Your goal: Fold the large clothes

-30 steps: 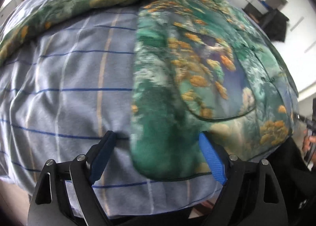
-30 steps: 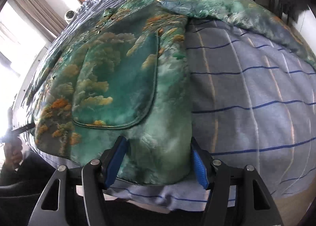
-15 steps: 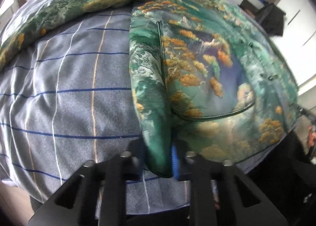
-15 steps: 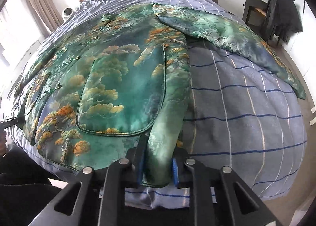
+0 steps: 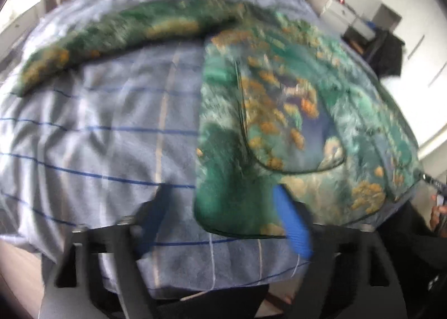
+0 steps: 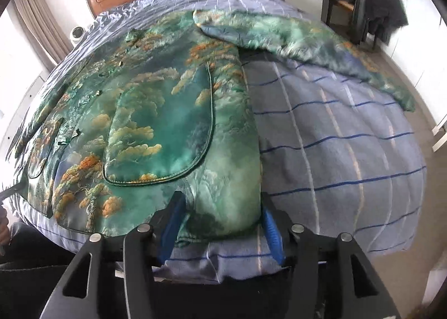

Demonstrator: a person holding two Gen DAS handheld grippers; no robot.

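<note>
Jacket: a green printed jacket point(image 6: 167, 123) lies spread flat on the bed point(image 6: 349, 151), hem at the near edge, one sleeve point(image 6: 307, 40) stretched across the striped cover.
Left hand-held gripper point(image 5: 220, 221): jaws opening, hem corner between them, pads off the cloth.
Right hand-held gripper point(image 6: 220, 221): jaws opening astride the other hem corner, not pinching.

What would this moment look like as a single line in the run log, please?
stage: hem released | left claw: opening, off jacket | right claw: opening, hem between pads | bedspread: jacket flat
</note>
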